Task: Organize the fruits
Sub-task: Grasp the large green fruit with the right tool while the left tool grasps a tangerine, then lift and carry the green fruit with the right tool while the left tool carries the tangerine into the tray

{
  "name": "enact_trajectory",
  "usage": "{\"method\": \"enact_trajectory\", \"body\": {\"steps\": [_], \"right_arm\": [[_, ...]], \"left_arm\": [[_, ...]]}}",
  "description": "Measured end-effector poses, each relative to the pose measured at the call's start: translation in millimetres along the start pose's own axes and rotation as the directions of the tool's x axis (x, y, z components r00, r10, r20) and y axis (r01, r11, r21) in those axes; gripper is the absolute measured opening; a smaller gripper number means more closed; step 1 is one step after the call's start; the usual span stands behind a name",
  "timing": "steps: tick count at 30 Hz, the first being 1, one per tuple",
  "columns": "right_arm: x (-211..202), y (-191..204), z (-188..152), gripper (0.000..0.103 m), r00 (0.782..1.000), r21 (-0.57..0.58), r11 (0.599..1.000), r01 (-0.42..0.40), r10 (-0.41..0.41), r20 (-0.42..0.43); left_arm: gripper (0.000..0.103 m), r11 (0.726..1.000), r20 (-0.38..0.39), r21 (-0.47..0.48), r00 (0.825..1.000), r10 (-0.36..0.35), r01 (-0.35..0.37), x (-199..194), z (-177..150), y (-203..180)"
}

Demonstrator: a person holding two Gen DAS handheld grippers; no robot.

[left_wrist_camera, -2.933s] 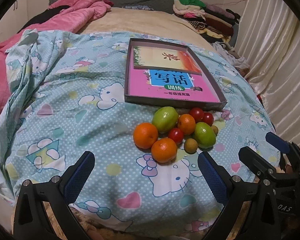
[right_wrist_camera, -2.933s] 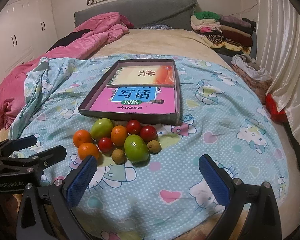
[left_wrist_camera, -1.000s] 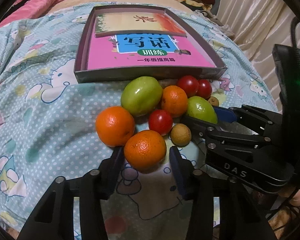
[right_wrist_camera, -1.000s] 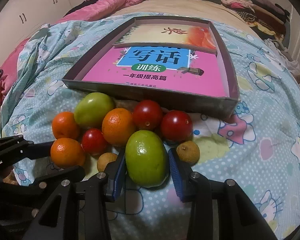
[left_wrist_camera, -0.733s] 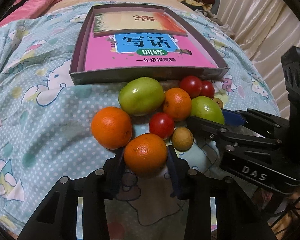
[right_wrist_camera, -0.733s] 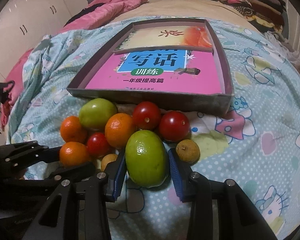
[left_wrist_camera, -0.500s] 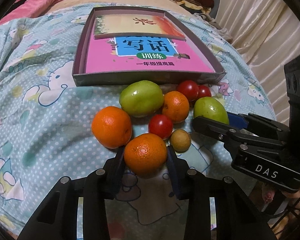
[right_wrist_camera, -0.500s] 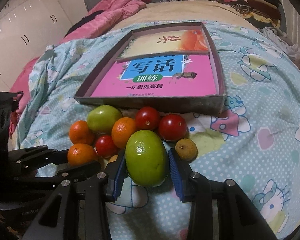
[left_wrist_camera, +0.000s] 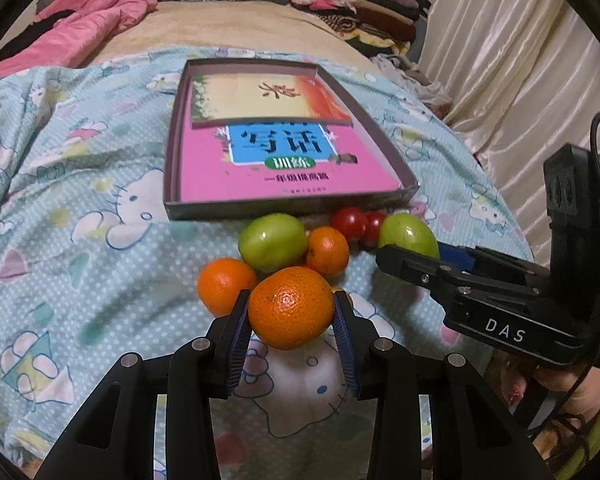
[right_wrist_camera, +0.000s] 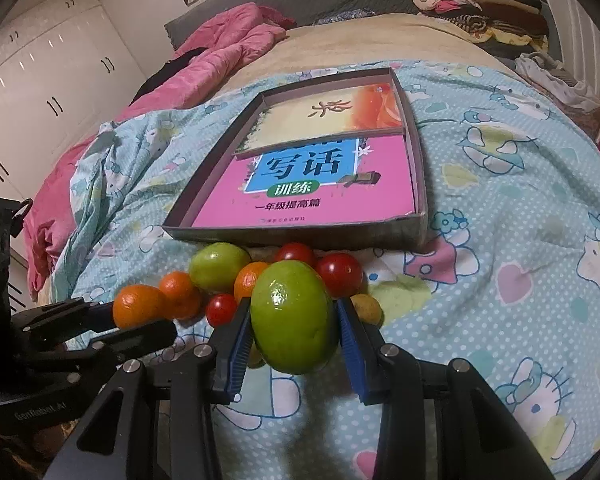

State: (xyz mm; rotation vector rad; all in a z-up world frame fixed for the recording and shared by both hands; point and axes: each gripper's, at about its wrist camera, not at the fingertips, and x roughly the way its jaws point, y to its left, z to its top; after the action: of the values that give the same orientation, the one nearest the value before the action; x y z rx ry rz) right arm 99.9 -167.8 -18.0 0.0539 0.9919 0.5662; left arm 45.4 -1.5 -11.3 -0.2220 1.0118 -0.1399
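Orange (left_wrist_camera: 291,307) now lifted off bed, clamped in left tongs (left_wrist_camera: 291,320); green fruit (right_wrist_camera: 294,316) likewise raised in right tongs (right_wrist_camera: 294,322). Both grasps hold. Remaining fruit just ahead; box (right_wrist_camera: 420,224) beyond, likely drop spot.

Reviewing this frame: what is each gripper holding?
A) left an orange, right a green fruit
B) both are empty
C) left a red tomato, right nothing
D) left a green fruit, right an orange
A: the left gripper has its pads closed on the orange, and the right gripper is clamped on the green fruit.
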Motion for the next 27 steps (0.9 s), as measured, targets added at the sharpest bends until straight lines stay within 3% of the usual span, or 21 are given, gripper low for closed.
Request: {"method": "enact_trajectory", "body": {"steps": [16,27], "right_arm": [[-18,5,21,0.041,0.991,-0.045,0.999,0.014,-0.008,0.134],[-18,2,36,0.041,0.986,-0.039,0.999,0.028,-0.021,0.167]], "left_arm": [[0.040,0.997,0.071,-0.075,0.997,0.037,-0.031,-9,31,22],[0.040,0.994,0.093,-0.096,0.994,0.052,-0.043,-1,51,30]]}}
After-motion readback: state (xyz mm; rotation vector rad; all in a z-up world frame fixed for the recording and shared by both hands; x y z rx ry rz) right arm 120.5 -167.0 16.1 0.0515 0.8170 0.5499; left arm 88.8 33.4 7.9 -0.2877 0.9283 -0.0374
